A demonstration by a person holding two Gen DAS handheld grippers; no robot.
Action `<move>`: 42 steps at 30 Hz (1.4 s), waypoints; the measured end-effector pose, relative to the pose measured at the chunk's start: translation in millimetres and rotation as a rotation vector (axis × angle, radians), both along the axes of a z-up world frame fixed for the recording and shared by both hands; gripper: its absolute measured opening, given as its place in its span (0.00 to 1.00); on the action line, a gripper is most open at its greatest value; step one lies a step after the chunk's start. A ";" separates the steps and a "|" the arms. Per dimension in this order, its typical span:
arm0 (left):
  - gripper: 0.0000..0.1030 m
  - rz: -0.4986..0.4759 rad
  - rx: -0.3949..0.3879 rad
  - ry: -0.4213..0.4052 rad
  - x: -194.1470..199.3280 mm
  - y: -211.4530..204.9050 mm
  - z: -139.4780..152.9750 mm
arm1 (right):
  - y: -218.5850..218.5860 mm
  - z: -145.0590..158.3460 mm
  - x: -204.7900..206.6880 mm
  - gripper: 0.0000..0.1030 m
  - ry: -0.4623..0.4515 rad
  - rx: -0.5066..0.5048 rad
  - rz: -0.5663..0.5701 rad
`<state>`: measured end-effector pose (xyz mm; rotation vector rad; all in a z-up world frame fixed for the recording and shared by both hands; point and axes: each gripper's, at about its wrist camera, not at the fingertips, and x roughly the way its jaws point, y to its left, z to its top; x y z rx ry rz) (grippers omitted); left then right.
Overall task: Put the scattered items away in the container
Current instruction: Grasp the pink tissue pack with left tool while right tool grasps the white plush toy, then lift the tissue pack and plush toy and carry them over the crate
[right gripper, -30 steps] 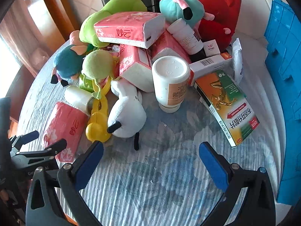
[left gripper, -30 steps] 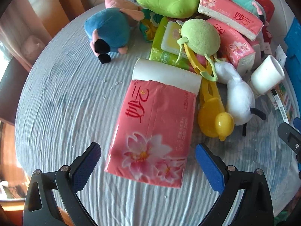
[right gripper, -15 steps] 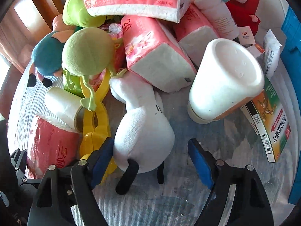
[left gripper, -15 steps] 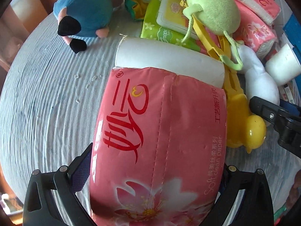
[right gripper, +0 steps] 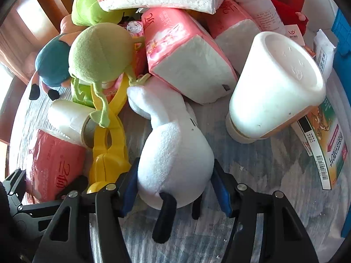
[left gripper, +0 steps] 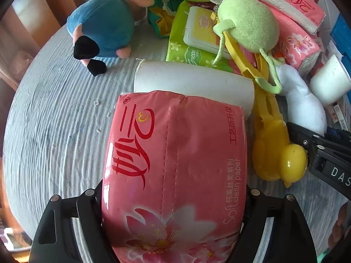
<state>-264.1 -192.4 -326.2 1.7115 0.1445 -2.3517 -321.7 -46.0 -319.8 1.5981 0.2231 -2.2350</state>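
Observation:
My left gripper (left gripper: 173, 199) is shut on a pink tissue pack (left gripper: 175, 166) that fills the space between its fingers; the pack also shows at the lower left of the right wrist view (right gripper: 54, 162). My right gripper (right gripper: 175, 186) is shut on a white plush toy (right gripper: 173, 151) with black legs, its blue pads pressing the body on both sides. The white plush also shows in the left wrist view (left gripper: 305, 107). The blue container (right gripper: 342, 35) shows only as a wall at the right edge.
A pile lies behind on the grey striped cloth (left gripper: 54, 120): white paper roll (left gripper: 193, 83), yellow duck tongs (left gripper: 272, 144), green round plush (right gripper: 101, 54), blue plush (left gripper: 103, 28), wet-wipes pack (left gripper: 193, 43), more tissue packs (right gripper: 186, 65), white cup (right gripper: 274, 85), medicine box (right gripper: 324, 149).
Both grippers moved forward and closed. The left one went from open in front of the pink tissue pack to shut on it; the right one closed on the white plush.

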 end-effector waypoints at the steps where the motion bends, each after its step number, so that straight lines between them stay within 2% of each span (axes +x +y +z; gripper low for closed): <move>1: 0.80 0.005 -0.004 0.007 2.4 -0.8 3.6 | 0.7 1.4 2.3 0.55 0.005 0.003 -0.001; 6: 0.80 0.029 -0.018 0.074 15.7 -5.9 36.2 | 11.7 18.7 20.6 0.55 0.031 -0.018 0.006; 13: 0.80 -0.006 -0.028 0.206 34.0 2.9 93.5 | 29.8 62.1 46.0 0.54 0.114 -0.049 0.006; 17: 0.80 -0.043 -0.025 0.262 43.2 21.1 113.9 | 34.2 93.2 64.6 0.54 0.176 -0.072 -0.017; 24: 0.80 -0.122 -0.006 0.375 42.8 29.8 152.6 | 38.9 160.5 83.4 0.54 0.301 -0.096 -0.062; 28: 0.80 -0.181 0.008 0.437 48.4 46.5 178.4 | 56.6 196.7 103.3 0.54 0.384 -0.105 -0.104; 36: 0.80 -0.321 0.053 0.557 52.8 105.0 228.8 | 114.7 267.2 134.5 0.54 0.557 -0.083 -0.235; 42: 0.80 -0.414 0.079 0.642 50.0 181.4 270.4 | 183.5 308.3 147.1 0.54 0.679 -0.065 -0.329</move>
